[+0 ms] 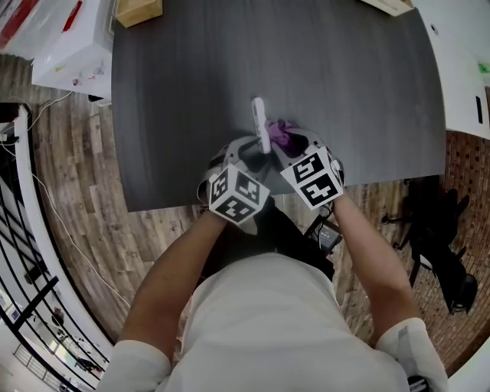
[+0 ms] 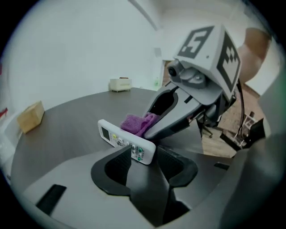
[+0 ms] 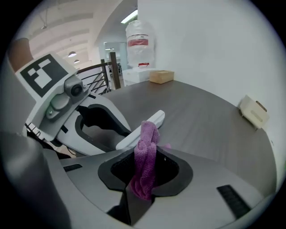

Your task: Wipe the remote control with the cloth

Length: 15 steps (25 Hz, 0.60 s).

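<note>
A white remote control (image 2: 125,140) with coloured buttons is held above the dark table (image 1: 344,92), its near end between the jaws of my left gripper (image 2: 144,164), which is shut on it. In the head view the remote (image 1: 261,122) points away from me. A purple cloth (image 3: 146,156) hangs bunched between the jaws of my right gripper (image 3: 147,172), shut on it. The cloth (image 2: 138,123) presses against the remote's far side. Seen from the right gripper view, the remote (image 3: 144,129) lies just behind the cloth. Both grippers (image 1: 264,153) meet near the table's front edge.
A cardboard box (image 1: 138,11) sits at the table's back left, also seen as the box (image 2: 30,116) from the left gripper. A small cream-coloured device (image 2: 119,83) stands at the far edge. White furniture (image 1: 69,46) flanks the table's left; a black chair base (image 1: 436,245) stands on the floor at right.
</note>
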Each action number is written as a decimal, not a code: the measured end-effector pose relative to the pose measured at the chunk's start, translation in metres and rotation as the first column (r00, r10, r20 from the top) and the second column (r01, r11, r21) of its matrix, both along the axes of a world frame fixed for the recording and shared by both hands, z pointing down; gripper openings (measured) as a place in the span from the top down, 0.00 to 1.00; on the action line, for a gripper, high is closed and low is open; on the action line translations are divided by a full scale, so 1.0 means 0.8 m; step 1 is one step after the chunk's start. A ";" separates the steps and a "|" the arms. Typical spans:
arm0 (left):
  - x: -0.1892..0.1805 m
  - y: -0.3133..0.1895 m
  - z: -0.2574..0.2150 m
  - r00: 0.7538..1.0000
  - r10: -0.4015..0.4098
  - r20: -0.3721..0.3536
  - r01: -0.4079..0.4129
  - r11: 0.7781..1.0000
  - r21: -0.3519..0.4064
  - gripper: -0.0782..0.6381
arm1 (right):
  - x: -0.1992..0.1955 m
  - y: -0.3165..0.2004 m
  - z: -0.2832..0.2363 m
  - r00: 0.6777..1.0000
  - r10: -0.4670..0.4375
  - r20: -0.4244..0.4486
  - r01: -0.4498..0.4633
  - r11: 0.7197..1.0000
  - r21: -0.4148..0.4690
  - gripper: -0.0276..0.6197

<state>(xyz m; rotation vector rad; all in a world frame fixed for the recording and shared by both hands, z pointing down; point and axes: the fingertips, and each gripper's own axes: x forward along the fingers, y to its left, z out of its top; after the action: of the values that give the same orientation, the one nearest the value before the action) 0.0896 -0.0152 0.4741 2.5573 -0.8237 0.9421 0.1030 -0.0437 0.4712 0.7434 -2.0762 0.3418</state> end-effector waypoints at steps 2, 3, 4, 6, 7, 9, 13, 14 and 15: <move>0.001 -0.002 0.003 0.999 0.014 0.042 -0.015 0.999 0.033 0.66 | -0.002 0.002 0.000 1.000 0.000 0.003 0.000 1.000 -0.005 0.80; 0.002 -0.002 0.005 0.999 0.010 0.050 -0.012 0.999 0.039 0.66 | -0.002 0.002 -0.001 1.000 0.004 0.006 -0.004 1.000 -0.008 0.80; 0.002 -0.002 0.006 0.998 0.002 0.055 -0.004 0.999 0.042 0.66 | -0.002 0.002 -0.001 1.000 0.011 0.012 -0.011 1.000 -0.012 0.80; 0.000 -0.002 0.009 0.998 -0.018 0.068 0.014 0.998 0.053 0.66 | -0.003 0.003 -0.004 0.999 0.026 0.039 -0.025 0.999 -0.028 0.80; -0.002 -0.002 0.010 0.997 -0.030 0.076 0.025 0.998 0.060 0.65 | -0.006 0.003 -0.007 0.998 0.031 0.055 -0.029 0.999 -0.037 0.80; -0.006 -0.003 0.015 0.994 -0.058 0.089 0.052 0.996 0.065 0.64 | -0.011 0.005 -0.009 0.996 0.032 0.078 -0.028 0.998 -0.052 0.80; -0.008 -0.012 0.023 0.990 -0.119 0.074 0.114 0.991 0.063 0.63 | -0.017 0.004 -0.008 0.996 0.033 0.086 -0.028 0.998 -0.059 0.80; -0.008 -0.015 0.023 0.989 -0.128 0.069 0.124 0.990 0.066 0.63 | -0.016 0.004 -0.008 0.995 0.035 0.088 -0.030 0.997 -0.064 0.80; -0.008 -0.017 0.022 0.989 -0.130 0.067 0.125 0.990 0.072 0.63 | -0.016 0.005 -0.007 0.995 0.039 0.093 -0.032 0.997 -0.075 0.80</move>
<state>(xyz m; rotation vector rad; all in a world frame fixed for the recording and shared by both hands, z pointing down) 0.0836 -0.0284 0.4919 2.5049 -1.0435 0.9870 0.0903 -0.0397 0.4652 0.7330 -2.1294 0.4783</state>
